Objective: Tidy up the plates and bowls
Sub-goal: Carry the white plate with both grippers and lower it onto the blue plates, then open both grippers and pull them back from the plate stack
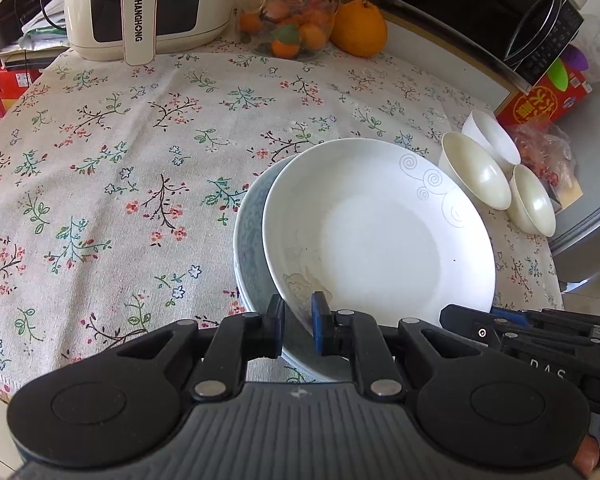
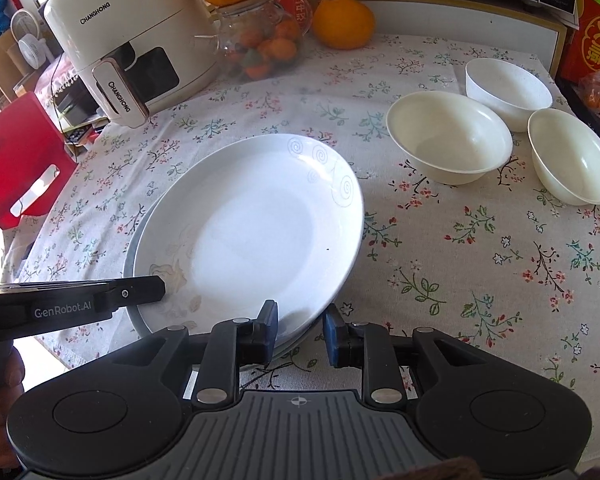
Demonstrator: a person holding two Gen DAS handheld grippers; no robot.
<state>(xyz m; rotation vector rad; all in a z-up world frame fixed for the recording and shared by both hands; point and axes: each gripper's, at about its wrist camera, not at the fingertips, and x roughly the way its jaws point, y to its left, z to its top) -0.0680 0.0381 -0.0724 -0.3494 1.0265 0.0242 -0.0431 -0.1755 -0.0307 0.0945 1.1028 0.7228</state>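
A white plate [image 1: 380, 232] with grey swirl marks lies on top of a blue-rimmed plate [image 1: 248, 240] on the flowered tablecloth. My left gripper [image 1: 298, 320] is shut on the white plate's near rim. In the right wrist view the white plate [image 2: 252, 224] sits left of centre. My right gripper [image 2: 300, 332] straddles its near right rim with the jaws apart, not pinching it. The left gripper's body [image 2: 72, 304] reaches in from the left. Three cream and white bowls [image 2: 452, 136] [image 2: 508, 92] [image 2: 572, 156] stand apart at the right.
A white Changhong air fryer [image 2: 116, 52] stands at the back left. A glass jar of small oranges [image 2: 260, 44] and a large orange [image 2: 342, 20] are behind the plates. A microwave [image 1: 480, 12] and a red box [image 2: 596, 40] are at the back right. A red chair [image 2: 16, 160] stands left of the table.
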